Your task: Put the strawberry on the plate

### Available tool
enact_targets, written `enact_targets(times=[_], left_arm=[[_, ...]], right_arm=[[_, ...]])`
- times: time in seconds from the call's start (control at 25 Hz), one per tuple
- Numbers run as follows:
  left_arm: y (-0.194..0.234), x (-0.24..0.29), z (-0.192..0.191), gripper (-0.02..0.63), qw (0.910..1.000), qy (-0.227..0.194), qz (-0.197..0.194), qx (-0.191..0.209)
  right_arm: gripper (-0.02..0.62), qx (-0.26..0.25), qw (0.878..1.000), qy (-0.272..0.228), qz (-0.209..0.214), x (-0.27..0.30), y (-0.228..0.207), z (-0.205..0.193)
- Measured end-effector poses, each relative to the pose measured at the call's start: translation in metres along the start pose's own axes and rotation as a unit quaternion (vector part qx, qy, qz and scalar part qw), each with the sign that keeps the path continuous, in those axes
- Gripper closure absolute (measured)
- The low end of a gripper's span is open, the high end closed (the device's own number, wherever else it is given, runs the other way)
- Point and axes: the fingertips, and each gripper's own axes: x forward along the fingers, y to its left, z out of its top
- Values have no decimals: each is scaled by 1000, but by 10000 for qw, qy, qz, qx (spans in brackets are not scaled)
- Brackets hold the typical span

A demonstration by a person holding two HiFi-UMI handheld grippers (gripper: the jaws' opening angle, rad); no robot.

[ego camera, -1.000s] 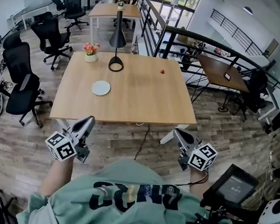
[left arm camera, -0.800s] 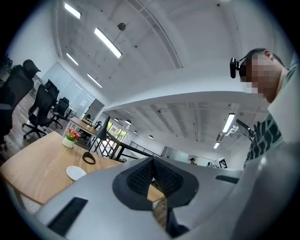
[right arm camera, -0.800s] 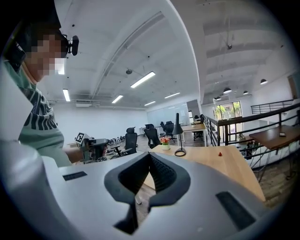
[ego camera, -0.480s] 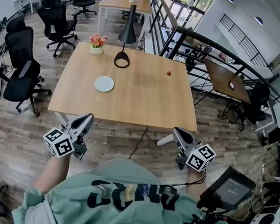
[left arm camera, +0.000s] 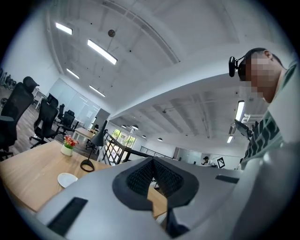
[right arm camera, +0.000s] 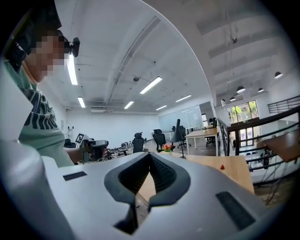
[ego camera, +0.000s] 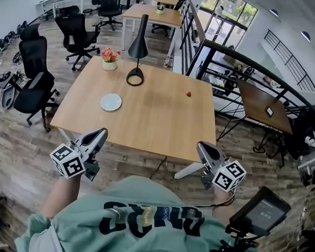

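Observation:
A small red strawberry (ego camera: 188, 94) lies on the far right part of the wooden table (ego camera: 147, 122). A white plate (ego camera: 111, 101) sits on the table's left half, well apart from the berry. Both grippers are held short of the table's near edge, in front of the person's green shirt. My left gripper (ego camera: 99, 134) is shut and holds nothing, and in its own view the plate (left arm camera: 67, 179) shows low at the left. My right gripper (ego camera: 202, 149) is also shut and holds nothing, and its own view shows the strawberry (right arm camera: 222, 166) far off at the right.
A black cone lamp (ego camera: 137, 60) and a pot of flowers (ego camera: 109, 59) stand at the table's far left. Black office chairs (ego camera: 34, 79) stand left of the table. A black railing (ego camera: 245, 64) and a second table (ego camera: 264, 99) are at the right. A cable hangs under the near edge.
The head view has swung: the table now sits lower and more central in the picture. Both grippers stay shut, in nearly the same spot before the person's body.

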Motion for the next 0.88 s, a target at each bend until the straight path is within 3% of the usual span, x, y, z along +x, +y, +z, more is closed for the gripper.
enact_targets(times=[0.36,0.6,0.88], left_arm=[[-81,83,-35,604,9997,112,185,130],[-97,116,-49,604,9993,311,118,180],[-79,156,-66,604,9980,572,-282,4]], right_arm=[[589,176,9994,-221,182,-74,-100,-9],[589,360,9990,-267,90,-95,-127,-24],[589,527,9978,-197,-351,-98,-147,-40]])
